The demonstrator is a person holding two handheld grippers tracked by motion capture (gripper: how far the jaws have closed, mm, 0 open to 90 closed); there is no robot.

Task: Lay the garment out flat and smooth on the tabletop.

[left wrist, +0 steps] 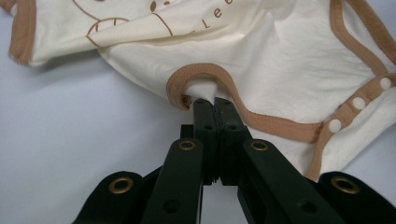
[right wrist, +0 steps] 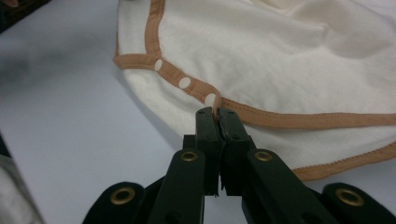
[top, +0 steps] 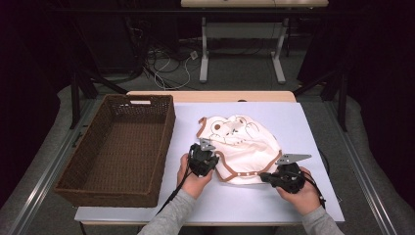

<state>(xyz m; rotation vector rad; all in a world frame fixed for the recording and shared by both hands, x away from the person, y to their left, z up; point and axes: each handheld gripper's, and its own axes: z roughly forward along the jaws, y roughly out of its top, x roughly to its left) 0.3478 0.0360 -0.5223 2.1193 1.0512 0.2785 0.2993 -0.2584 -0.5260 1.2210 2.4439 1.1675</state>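
A cream baby bodysuit (top: 240, 144) with brown trim and a bear print lies crumpled on the white table sheet (top: 293, 122). My left gripper (top: 209, 159) is at its left leg edge, and its jaws are shut on the brown-trimmed hem (left wrist: 201, 86). My right gripper (top: 265, 177) is at the lower right edge by the white snaps (right wrist: 184, 83), and its jaws are pinched on the brown trim (right wrist: 261, 116). The fabric lifts slightly at both pinch points.
A dark brown wicker basket (top: 161, 142) stands empty at the left, close to my left hand. Bare sheet lies in front of the garment and to its right. The table's front edge is just under the forearms. Desk legs and cables are on the floor beyond.
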